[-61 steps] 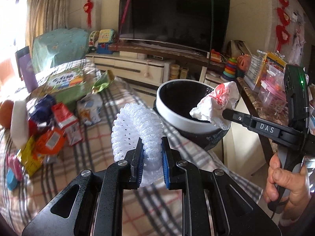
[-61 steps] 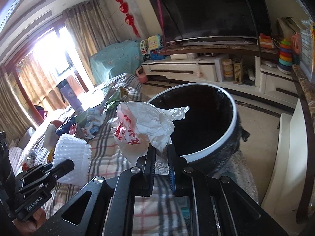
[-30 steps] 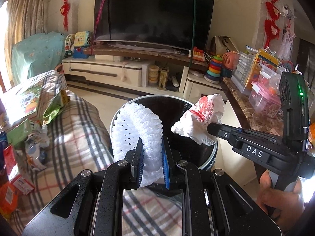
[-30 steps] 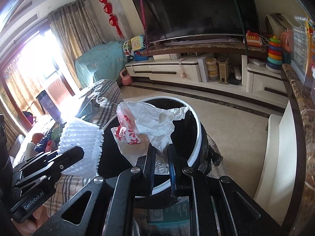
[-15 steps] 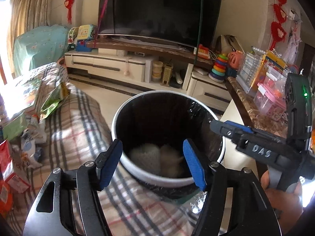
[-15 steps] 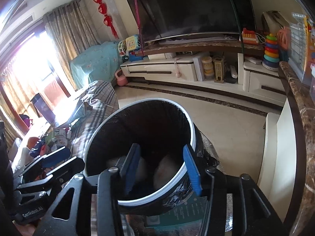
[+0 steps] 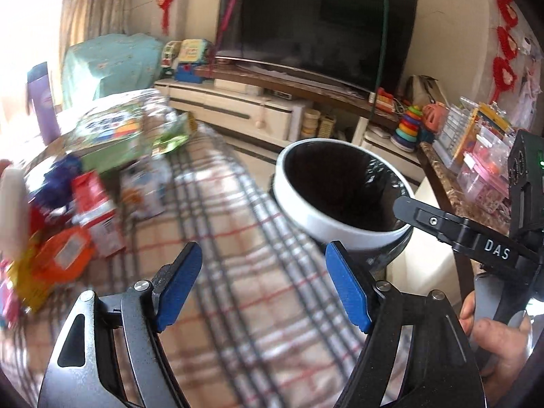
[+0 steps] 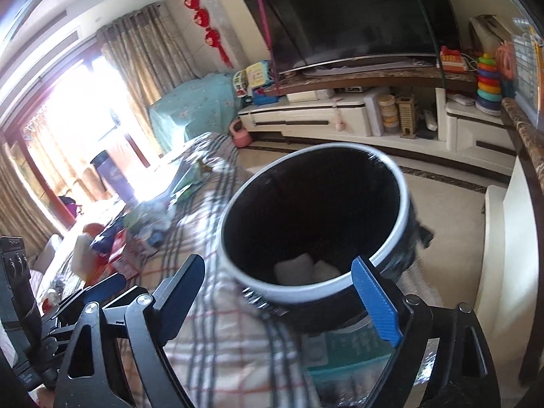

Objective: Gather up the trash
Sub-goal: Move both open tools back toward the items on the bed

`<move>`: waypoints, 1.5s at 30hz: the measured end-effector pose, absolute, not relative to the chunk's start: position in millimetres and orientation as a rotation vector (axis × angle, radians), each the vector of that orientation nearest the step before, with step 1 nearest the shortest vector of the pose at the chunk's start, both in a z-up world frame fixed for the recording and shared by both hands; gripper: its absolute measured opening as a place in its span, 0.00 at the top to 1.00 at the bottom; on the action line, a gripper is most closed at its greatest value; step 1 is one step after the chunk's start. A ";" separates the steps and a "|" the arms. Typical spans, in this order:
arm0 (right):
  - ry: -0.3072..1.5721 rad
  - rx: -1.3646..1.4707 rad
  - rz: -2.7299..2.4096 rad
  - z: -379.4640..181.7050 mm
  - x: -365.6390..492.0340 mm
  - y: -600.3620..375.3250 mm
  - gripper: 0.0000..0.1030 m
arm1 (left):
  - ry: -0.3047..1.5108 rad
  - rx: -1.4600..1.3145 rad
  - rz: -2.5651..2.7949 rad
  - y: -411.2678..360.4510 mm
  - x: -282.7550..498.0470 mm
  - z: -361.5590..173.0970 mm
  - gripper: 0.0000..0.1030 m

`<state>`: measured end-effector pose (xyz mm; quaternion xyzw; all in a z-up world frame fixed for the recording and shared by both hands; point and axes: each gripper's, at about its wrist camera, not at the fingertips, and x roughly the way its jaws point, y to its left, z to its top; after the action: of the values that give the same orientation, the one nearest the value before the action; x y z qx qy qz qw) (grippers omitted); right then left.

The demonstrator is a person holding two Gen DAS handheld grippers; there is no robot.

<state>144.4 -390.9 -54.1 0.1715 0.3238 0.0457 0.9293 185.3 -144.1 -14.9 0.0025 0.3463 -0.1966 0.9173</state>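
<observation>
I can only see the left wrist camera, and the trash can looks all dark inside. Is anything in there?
Observer: Yes. The right wrist view shows two white lumps at the bottom of the trash can.
Kid: Is the right gripper holding anything?
Observer: No. The right gripper is open, with nothing between its blue pads.
Kid: What's by the can's bottom?
Observer: A teal printed sheet lies at its base, on the near side.
</observation>
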 end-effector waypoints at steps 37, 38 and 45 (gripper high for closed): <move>0.759 0.194 0.408 -73.8 143.0 -214.3 0.13 | 0.760 -0.156 -0.027 46.0 129.8 -45.1 0.25; 0.761 0.191 0.415 -73.9 143.8 -210.6 0.13 | 0.763 -0.160 -0.018 50.9 129.9 -45.7 0.25; 0.782 0.186 0.469 -75.0 154.1 -184.1 0.13 | 0.795 -0.174 0.018 73.6 136.5 -49.1 0.25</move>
<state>154.1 -184.1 -75.0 0.0895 0.3770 0.2261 0.8937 136.5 73.6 -49.1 -0.0847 0.3864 0.0086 0.9184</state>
